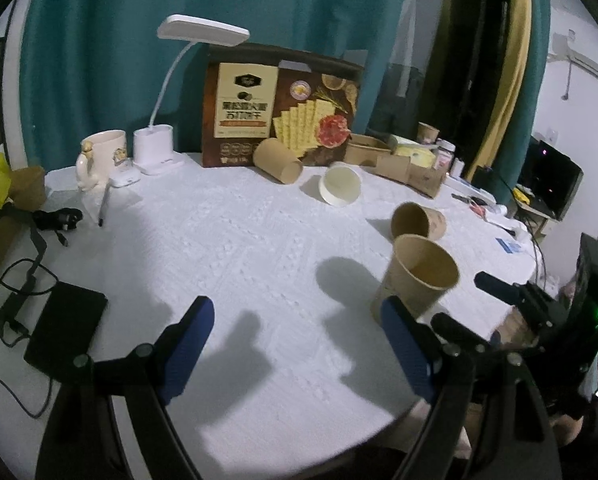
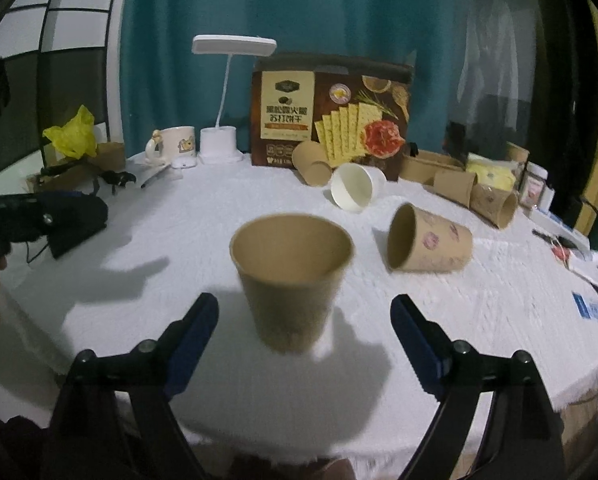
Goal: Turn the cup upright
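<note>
White cloth covers the round tabletop [image 2: 479, 320], teal curtain behind. Our right claw [image 2: 305, 344] stands wide apart, nothing clamped; the brown paper cup [image 2: 293, 280] sits upright, mouth up, between and just ahead of its blue pads, touching neither. We judge the flip done for this cup, only the retreat left. It looks plain kraft, empty, slightly blurred, base on the cloth. Our left claw [image 1: 295, 352] is apart too, empty, with the same cup just past its right pad. Further out from the right claw, to its right, a printed cup [image 2: 429, 244] lies on its side, then a white bowl [image 2: 357, 190] and another brown cup [image 2: 313, 166] tipped over near the cracker box [image 2: 331, 114]. Those may still need flipping, we guess.
</note>
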`<state>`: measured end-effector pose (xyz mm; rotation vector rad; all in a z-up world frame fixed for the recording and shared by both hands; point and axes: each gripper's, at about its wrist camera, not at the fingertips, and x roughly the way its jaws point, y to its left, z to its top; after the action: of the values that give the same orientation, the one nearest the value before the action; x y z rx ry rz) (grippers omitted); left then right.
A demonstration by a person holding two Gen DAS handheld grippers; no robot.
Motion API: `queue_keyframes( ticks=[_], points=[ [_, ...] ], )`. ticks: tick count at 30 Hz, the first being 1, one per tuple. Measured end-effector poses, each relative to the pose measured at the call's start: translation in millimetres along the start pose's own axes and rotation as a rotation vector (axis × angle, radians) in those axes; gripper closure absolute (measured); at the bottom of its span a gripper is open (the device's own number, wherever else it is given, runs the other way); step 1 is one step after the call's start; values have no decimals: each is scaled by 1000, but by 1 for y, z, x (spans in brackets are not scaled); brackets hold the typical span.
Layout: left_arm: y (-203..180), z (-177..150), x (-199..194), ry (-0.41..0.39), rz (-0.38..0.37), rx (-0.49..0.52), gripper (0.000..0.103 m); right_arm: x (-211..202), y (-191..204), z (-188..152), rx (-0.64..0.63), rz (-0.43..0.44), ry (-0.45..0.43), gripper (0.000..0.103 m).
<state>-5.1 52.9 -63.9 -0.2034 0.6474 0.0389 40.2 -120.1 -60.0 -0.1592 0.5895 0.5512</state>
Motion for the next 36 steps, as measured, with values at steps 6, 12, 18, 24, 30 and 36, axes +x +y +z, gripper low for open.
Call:
queue_keyframes(
  ticks=[6, 12, 18, 24, 30, 36],
  points=[
    [-15, -6, -7, -4, -34, 34, 18, -29, -17, -8, 52, -41, 29, 17],
    [-32, -11, -8, 8, -57, 69, 18, -54, -33, -11, 121, -68, 60, 17],
    [-44, -7, -17, -31, -58, 112, 18, -83, -49, -8, 168, -110, 38, 17],
    [-57, 5, -33, -126, -48, 161, 17, -106, -61, 0, 186, -147, 5, 17],
    [-68, 22, -53, -237, -24, 193, 9, -129, -69, 11, 194, -176, -38, 17],
    [-74, 28, -72, -324, -31, 212, 7, -155, -72, 22, 194, -222, -112, 17]
  ],
)
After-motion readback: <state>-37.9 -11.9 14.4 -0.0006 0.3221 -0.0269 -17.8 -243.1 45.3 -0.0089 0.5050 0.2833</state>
